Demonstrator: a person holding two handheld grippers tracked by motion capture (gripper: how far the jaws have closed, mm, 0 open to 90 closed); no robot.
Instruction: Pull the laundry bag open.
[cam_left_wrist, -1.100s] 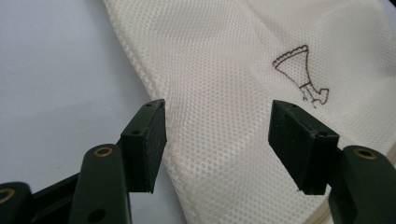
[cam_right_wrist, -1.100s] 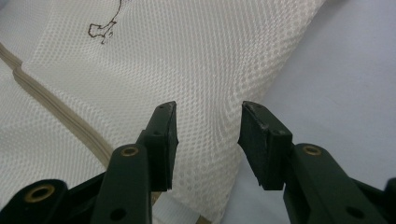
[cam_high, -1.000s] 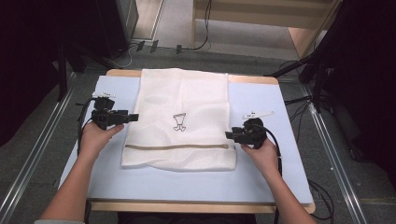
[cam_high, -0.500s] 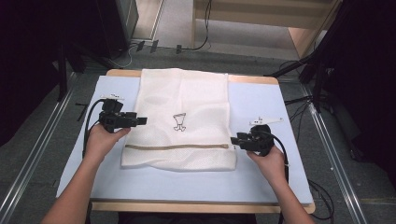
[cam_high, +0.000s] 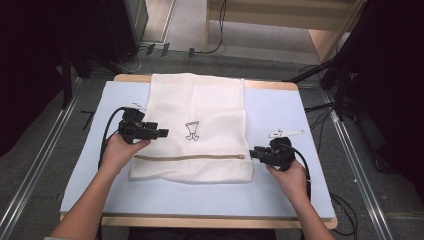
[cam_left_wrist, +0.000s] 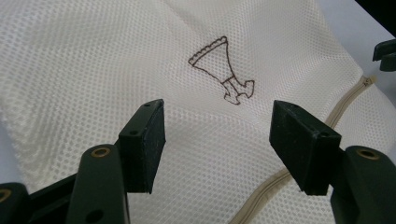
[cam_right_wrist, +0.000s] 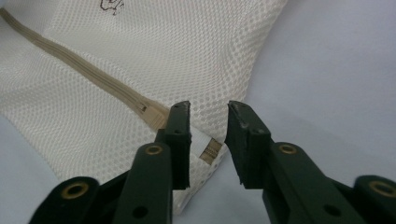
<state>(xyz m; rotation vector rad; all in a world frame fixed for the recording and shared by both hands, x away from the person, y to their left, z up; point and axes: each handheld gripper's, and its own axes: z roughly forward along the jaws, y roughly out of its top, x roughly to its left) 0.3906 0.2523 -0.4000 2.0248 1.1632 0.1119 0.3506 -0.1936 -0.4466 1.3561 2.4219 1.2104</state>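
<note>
Flat, white mesh laundry bag (cam_high: 197, 127) — beige zipper (cam_high: 190, 157), small dark emblem (cam_high: 192, 130).

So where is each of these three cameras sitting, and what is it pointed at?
High view: above the person's side, looking forward and down on the table, the mesh bag, both forearms, the left gripper and the right gripper.
Left gripper view: rides the left gripper, looking along its wide-apart jaws at the bag's printed emblem.
Right gripper view: rides the right gripper, whose jaws have just been closing, with a gap left, at the zipper end.
All share the bag and zipper.
</note>
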